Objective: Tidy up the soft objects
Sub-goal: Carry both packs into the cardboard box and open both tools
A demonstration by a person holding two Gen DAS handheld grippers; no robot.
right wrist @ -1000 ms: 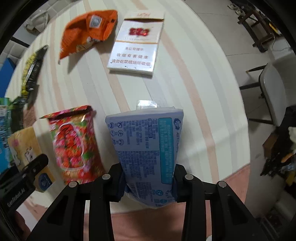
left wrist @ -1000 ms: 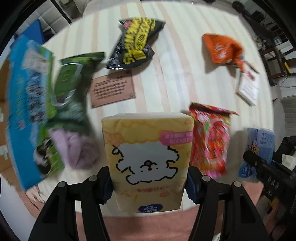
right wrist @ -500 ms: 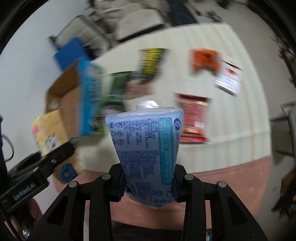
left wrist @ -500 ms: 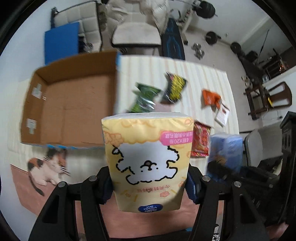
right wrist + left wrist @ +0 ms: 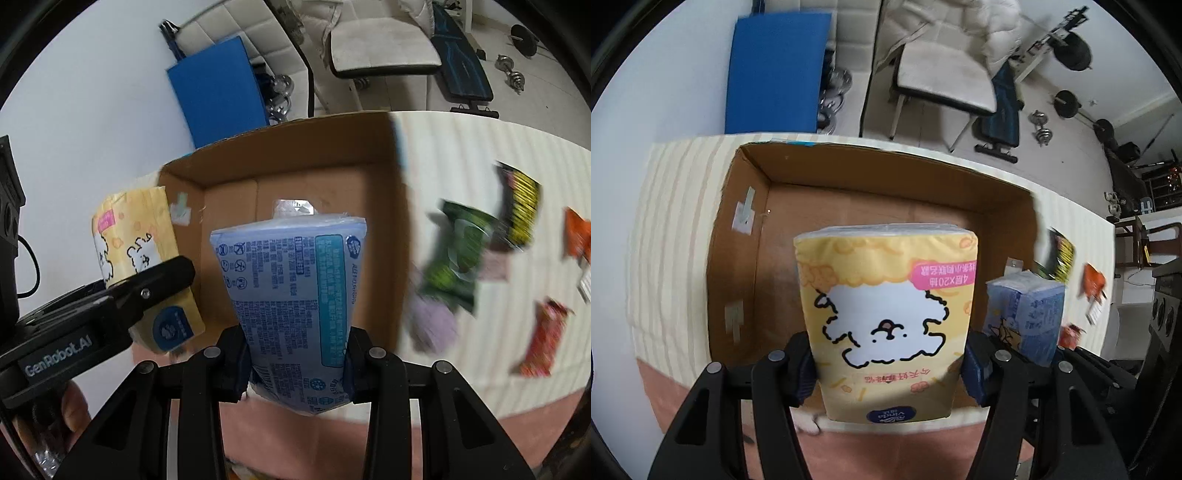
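Note:
My left gripper [image 5: 888, 363] is shut on a yellow tissue pack [image 5: 886, 317] with a white cartoon dog, held above the near side of an open cardboard box [image 5: 746, 236]. My right gripper [image 5: 295, 363] is shut on a pale blue tissue pack [image 5: 291, 299], held above the same box [image 5: 295, 155]. The blue pack also shows at the right in the left wrist view [image 5: 1027, 317]. The yellow pack [image 5: 136, 251] and left gripper show at the left in the right wrist view. The box looks empty inside.
The box sits on a cream striped table [image 5: 672, 229]. Right of the box lie a green packet [image 5: 458, 254], a black-yellow packet [image 5: 521, 210], a red packet [image 5: 539, 339], an orange packet [image 5: 578, 236] and a purple soft object [image 5: 432, 325]. A chair [image 5: 945, 81] stands behind the table.
Both grippers have swung left from the snack area to above the cardboard box, each still holding its tissue pack. The box now fills the middle of both views.

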